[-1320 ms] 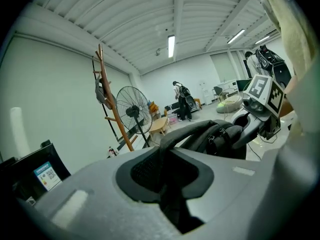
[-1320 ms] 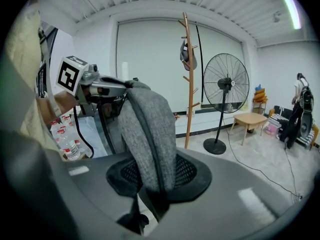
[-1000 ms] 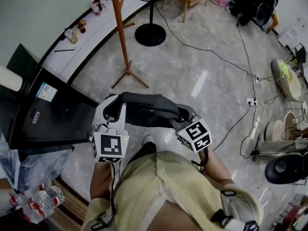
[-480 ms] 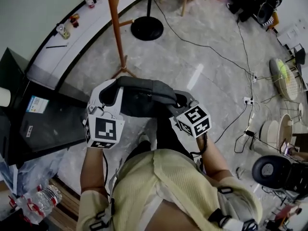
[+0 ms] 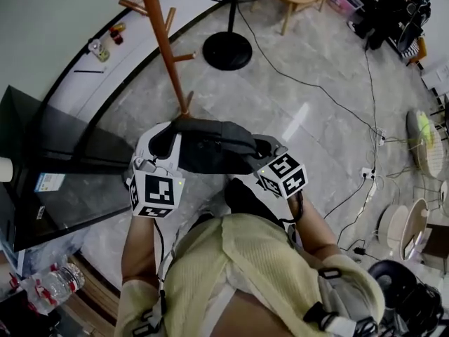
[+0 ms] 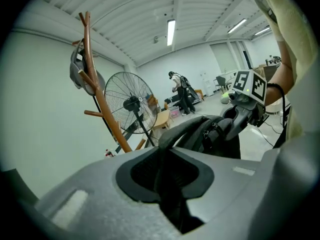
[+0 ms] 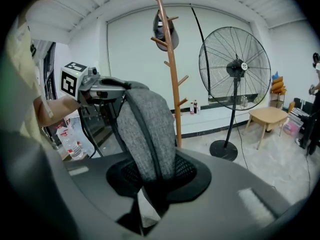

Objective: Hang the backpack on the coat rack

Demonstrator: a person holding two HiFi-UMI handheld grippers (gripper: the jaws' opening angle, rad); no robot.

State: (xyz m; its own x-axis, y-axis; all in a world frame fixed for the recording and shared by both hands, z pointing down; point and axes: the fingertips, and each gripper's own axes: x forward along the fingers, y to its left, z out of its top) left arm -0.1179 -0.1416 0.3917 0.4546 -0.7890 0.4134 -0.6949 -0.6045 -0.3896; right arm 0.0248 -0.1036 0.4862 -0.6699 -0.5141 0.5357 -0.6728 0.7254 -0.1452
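Near the coat rack (image 5: 163,44), your L gripper (image 5: 167,135) & R gripper (image 5: 262,147) each clamp a strap of the backpack (image 5: 210,149).

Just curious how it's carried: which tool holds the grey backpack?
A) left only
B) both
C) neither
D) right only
B: the left tool and the right tool each clamp a strap of the backpack, not yet on the coat rack.

Backpack (image 5: 210,149) between left hand-held gripper (image 5: 167,137) and right hand-held gripper (image 5: 264,148), coat rack (image 5: 165,48) beyond, fan (image 5: 226,50) to its right
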